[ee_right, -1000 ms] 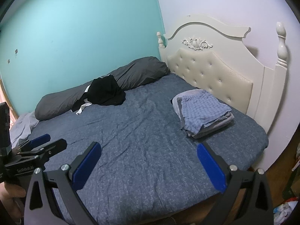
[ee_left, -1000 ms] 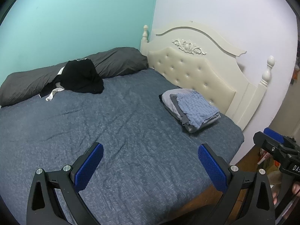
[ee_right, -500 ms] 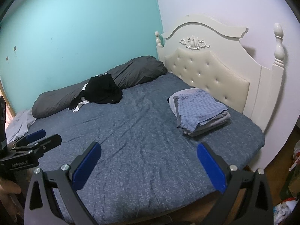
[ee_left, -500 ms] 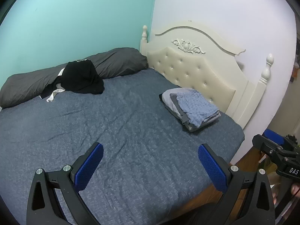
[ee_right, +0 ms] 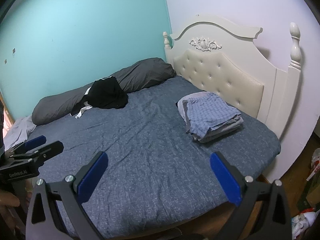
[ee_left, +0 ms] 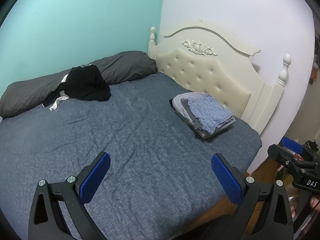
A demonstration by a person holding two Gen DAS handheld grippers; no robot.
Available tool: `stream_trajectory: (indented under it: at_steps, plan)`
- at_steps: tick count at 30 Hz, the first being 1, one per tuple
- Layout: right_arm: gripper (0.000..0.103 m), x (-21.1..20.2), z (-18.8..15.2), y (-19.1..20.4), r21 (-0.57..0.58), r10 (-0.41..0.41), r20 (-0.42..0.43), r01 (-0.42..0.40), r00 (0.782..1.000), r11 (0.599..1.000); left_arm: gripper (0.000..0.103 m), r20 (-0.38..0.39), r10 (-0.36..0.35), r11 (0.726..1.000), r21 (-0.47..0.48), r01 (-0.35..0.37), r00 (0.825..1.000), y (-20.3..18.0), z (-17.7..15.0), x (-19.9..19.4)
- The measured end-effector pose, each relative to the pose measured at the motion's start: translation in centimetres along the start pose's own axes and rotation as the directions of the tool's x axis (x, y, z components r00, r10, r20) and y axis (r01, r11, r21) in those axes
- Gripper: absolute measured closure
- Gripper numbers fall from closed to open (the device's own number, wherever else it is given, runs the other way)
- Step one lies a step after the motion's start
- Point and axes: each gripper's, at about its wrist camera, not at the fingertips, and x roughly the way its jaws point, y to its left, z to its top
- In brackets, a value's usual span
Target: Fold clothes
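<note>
Left wrist: crumpled black garment (ee_left: 86, 87), wrinkled bedspread (ee_left: 140, 140).

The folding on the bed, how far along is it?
Done: a folded stack sits near the headboard. In hand: nothing; the left gripper and the right gripper are both open and empty above the bedspread. Left: the black garment lies crumpled against the gray pillow, not yet folded.
</note>
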Motion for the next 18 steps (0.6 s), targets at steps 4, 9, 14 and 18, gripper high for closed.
stream_trajectory:
  at_steps: [4,9,14,18]
  plan:
    - [0.000,0.06,-0.03,-0.05,0.003,-0.002,-0.003,0.002,1.000,1.000,0.000,0.003,0.010,1.000,-0.002,-0.010,1.000,-0.05,-0.05,-0.06]
    - [0.000,0.04,-0.04,-0.04,0.003,-0.002,-0.002,0.002,1.000,1.000,0.000,0.001,0.015,1.000,-0.008,-0.015,1.000,0.13,-0.02,-0.05]
    - [0.000,0.06,-0.04,-0.03,0.004,-0.002,-0.002,0.002,1.000,1.000,0.000,-0.004,0.012,1.000,-0.007,-0.012,1.000,0.14,-0.09,-0.01]
    - [0.000,0.00,-0.01,-0.04,0.003,-0.001,0.000,0.001,1.000,1.000,0.000,-0.006,0.012,1.000,-0.009,-0.012,1.000,0.18,-0.13,0.11]
